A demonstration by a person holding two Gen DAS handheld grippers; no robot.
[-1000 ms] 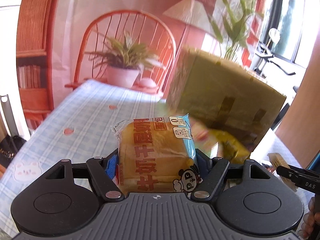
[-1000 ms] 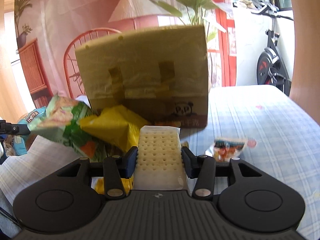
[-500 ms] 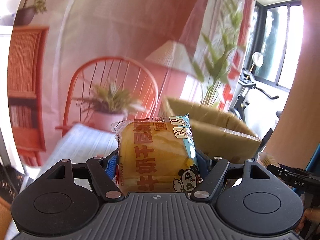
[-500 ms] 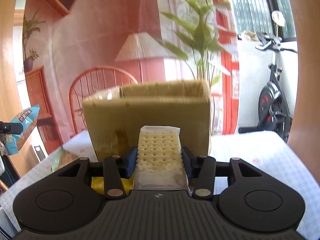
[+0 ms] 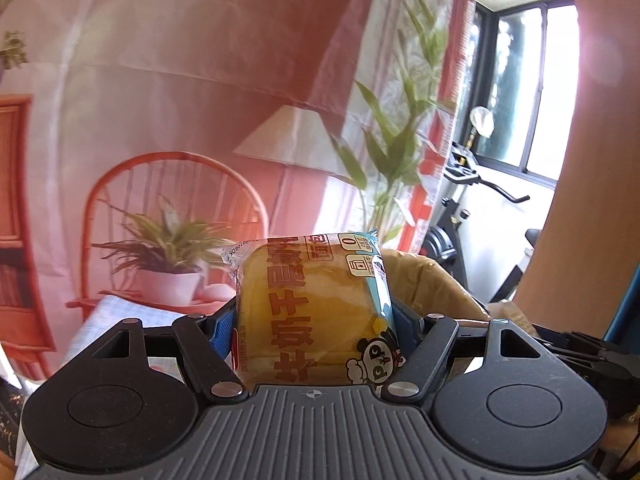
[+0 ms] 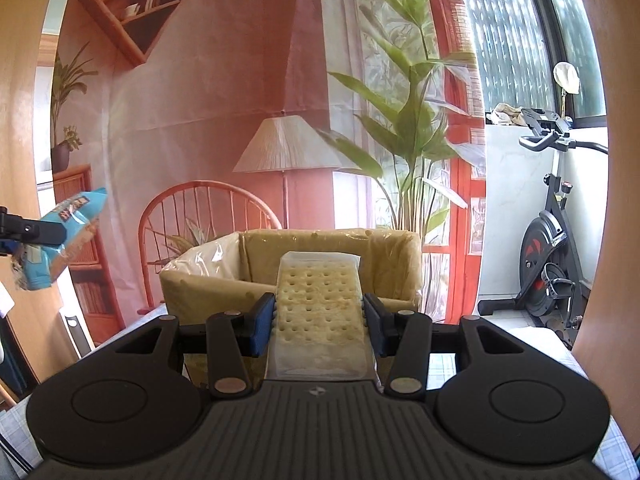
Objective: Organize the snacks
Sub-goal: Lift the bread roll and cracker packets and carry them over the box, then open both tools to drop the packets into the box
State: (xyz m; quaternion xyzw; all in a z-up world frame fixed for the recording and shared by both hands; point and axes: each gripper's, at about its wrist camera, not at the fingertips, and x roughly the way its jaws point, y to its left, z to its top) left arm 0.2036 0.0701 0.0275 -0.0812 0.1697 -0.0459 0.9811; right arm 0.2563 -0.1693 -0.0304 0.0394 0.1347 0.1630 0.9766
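From the left wrist, the left gripper (image 5: pixel 314 316) clamped a wrapped bread pack (image 5: pixel 312 308) between wide-set jaws, in the air before the cardboard box (image 5: pixel 436 284); orange Chinese characters and a cartoon panda showed. From the right wrist, the right gripper (image 6: pixel 319 318) pinched a clear-wrapped cracker pack (image 6: pixel 319 308) narrowly, before the open box; no writing readable.
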